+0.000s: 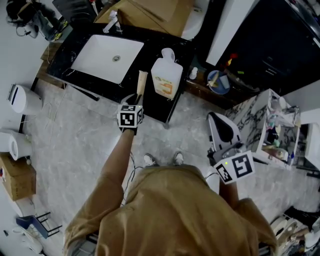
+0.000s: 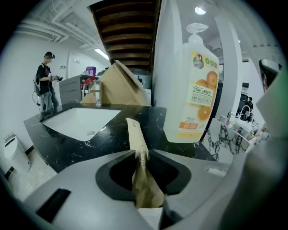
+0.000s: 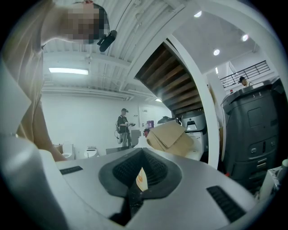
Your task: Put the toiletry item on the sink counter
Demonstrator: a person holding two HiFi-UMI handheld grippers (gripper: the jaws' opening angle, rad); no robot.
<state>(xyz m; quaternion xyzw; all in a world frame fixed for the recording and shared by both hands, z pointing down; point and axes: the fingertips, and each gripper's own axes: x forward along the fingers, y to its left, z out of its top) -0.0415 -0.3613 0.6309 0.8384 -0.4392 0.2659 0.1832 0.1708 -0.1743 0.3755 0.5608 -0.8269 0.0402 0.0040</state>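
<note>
A long tan paper-wrapped toiletry item (image 1: 141, 82) lies with its far end on the black sink counter (image 1: 152, 107), just right of the white basin (image 1: 107, 55). My left gripper (image 1: 137, 97) is at the counter's front edge. In the left gripper view the item (image 2: 137, 139) runs between the jaws of the left gripper (image 2: 141, 152), which stand slightly apart; it leans on the right pad. My right gripper (image 1: 215, 118) is held level off to the right, away from the counter. In its own view the right gripper (image 3: 141, 152) is shut, with a small pale scrap (image 3: 141, 178) showing between the pads.
A large white soap bottle (image 1: 166, 75) with an orange label (image 2: 193, 90) stands right of the item. Cardboard boxes (image 1: 155, 15) lean behind the faucet (image 1: 111, 22). A marble shelf unit (image 1: 272, 125) stands at right and a toilet (image 1: 22, 100) at left. A person (image 2: 46, 81) stands far off.
</note>
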